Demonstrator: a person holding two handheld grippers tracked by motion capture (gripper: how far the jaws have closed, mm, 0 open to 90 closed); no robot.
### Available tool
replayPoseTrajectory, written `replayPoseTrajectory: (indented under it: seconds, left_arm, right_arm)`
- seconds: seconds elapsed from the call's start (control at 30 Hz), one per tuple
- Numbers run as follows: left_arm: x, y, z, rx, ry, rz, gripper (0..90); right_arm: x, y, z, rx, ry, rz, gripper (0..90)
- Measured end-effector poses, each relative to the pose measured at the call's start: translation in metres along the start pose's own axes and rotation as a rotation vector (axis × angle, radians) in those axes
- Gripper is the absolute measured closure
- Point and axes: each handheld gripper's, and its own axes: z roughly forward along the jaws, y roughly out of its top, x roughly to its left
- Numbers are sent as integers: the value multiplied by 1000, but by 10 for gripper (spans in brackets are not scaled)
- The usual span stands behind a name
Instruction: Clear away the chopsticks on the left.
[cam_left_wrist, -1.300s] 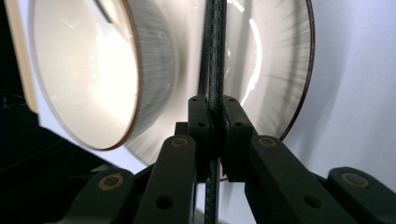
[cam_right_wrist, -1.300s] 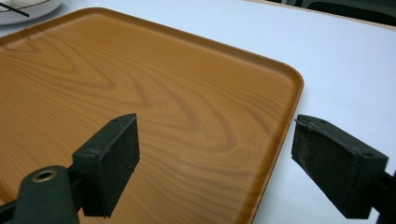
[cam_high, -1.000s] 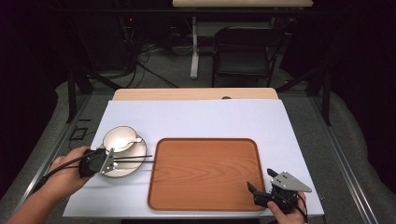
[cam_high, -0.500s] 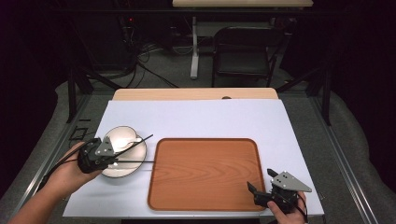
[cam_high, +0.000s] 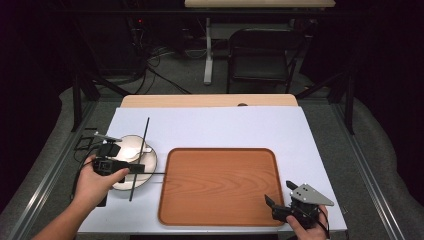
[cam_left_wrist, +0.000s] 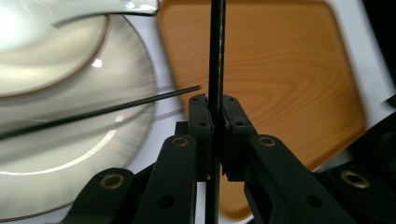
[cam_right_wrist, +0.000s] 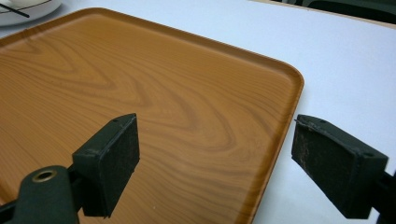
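My left gripper (cam_high: 134, 168) is shut on a thin black chopstick (cam_high: 145, 135) over the near right part of a white plate (cam_high: 148, 161). The stick runs from near me toward the far side of the table. In the left gripper view it stands straight up (cam_left_wrist: 216, 56) between the closed pads. A second black chopstick (cam_high: 152, 173) lies across the plate's rim toward the tray (cam_left_wrist: 107, 109). A white cup (cam_high: 131, 147) sits on the plate. My right gripper (cam_high: 280, 205) stands open with nothing between its pads (cam_right_wrist: 112, 154), over the wooden tray's (cam_right_wrist: 140, 84) near right corner.
The wooden tray (cam_high: 220, 185) lies bare in the middle of the white table mat (cam_high: 225, 125). The plate's edge (cam_right_wrist: 28, 9) is at its far left. Beyond the table stand a dark chair (cam_high: 257, 60) and cables on the floor.
The left gripper has lifted one chopstick off the plate and swung it from lying sideways toward the tray to pointing away across the table. The other chopstick and the right gripper stayed put.
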Motion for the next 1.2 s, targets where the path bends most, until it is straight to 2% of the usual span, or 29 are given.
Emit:
replayPoseTrajectory:
  seconds: [0.03,0.1,0.37,0.43,0.47,0.5,0.53,0.67,0.77,0.8,0.87,1.0,1.2]
  left_arm:
    - [-1,0,5,-11,-33,-46,850]
    - [-2,-1,11,-15,-72,-95,850]
    - [-11,-4,33,3,-77,-110,850]
    - [-14,-6,46,24,-81,-105,850]
    - [-14,-6,46,24,-81,-105,849]
    - [-16,-8,54,40,-80,-106,850]
    - [-16,-8,54,40,-80,-106,849]
    - [-17,-15,75,75,-83,-123,850]
    - [-17,-17,82,85,-83,-132,849]
    - [-17,-21,90,98,-76,-140,849]
    - [-16,-22,93,111,-74,-141,849]
    - [-15,-28,108,144,-41,-154,849]
    - [-14,-31,116,158,-15,-160,848]
  right_arm:
    - [0,0,0,0,-1,-1,148]
    - [0,0,0,-1,0,1,148]
    - [0,0,0,-2,1,-1,148]
    - [0,0,-1,-2,1,-2,148]
    - [0,0,-1,-2,0,-1,148]
    - [0,0,-1,-2,1,-4,148]
    - [0,0,-1,-3,1,-5,148]
    - [0,0,-1,-4,2,-4,148]
    - [0,0,-1,-4,2,-2,148]
    - [0,0,-1,-2,3,-4,148]
    - [0,0,-1,-2,3,-4,148]
    - [0,0,-1,-5,3,-3,148]
    - [-1,-1,-2,-10,2,-7,148]
